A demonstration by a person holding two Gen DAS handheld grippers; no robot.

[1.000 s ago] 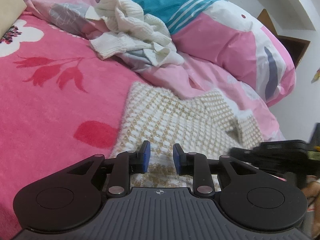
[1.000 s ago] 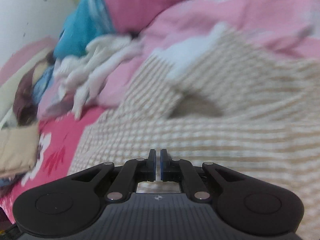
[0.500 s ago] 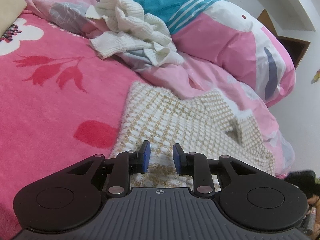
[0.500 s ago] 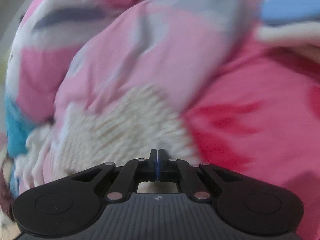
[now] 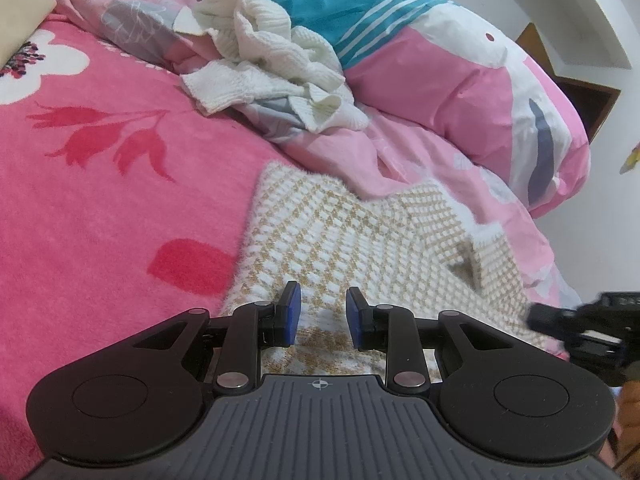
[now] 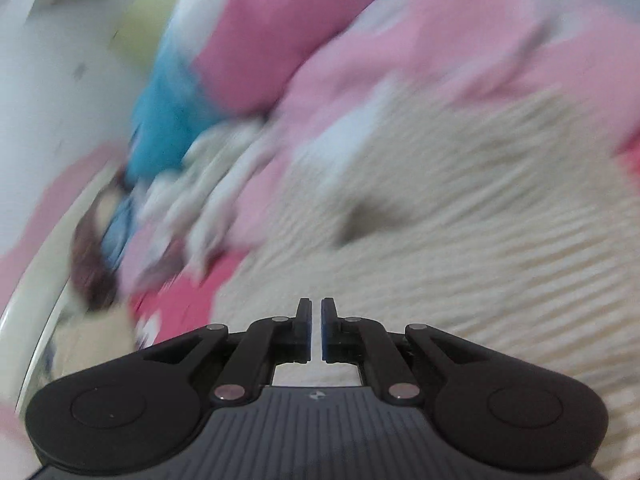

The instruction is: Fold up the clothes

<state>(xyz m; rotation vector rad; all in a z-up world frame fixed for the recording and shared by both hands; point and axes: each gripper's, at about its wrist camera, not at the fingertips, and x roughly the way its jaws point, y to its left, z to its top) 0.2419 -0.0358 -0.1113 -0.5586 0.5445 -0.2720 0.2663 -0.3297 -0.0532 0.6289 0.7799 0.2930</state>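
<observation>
A beige-and-white checked knit garment [image 5: 360, 240] is lying spread flat on a pink flowered blanket [image 5: 100, 200], at the near right part of the bed, its far edge running under the hem of a pink patterned duvet [image 5: 460, 92]. One corner of the garment, on its right side, is standing folded up, casting a small dark shadow.

The left gripper [image 5: 319, 314] is hovering just over the near edge of the garment. Its blue-padded fingers [image 5: 291, 312] are standing partly apart, with only a bare strip of the knit showing between them; nothing is being pinched, and whether the tips are touching the cloth cannot be told.

The right gripper [image 6: 316, 330] is showing in its own blurred view above the same garment [image 6: 460, 240]. Its jaws are parting slightly from almost closed, leaving a narrow slit, and nothing is lying between them. In the left wrist view it is appearing as a dark, smeared shape [image 5: 588, 320] at the right edge, just beyond the garment's near right corner.

Farther back on the bed, a crumpled white knit sweater [image 5: 272, 52] is resting against the duvet, well apart from the checked garment. A teal striped patch of bedding [image 5: 332, 4] is lying behind it.
</observation>
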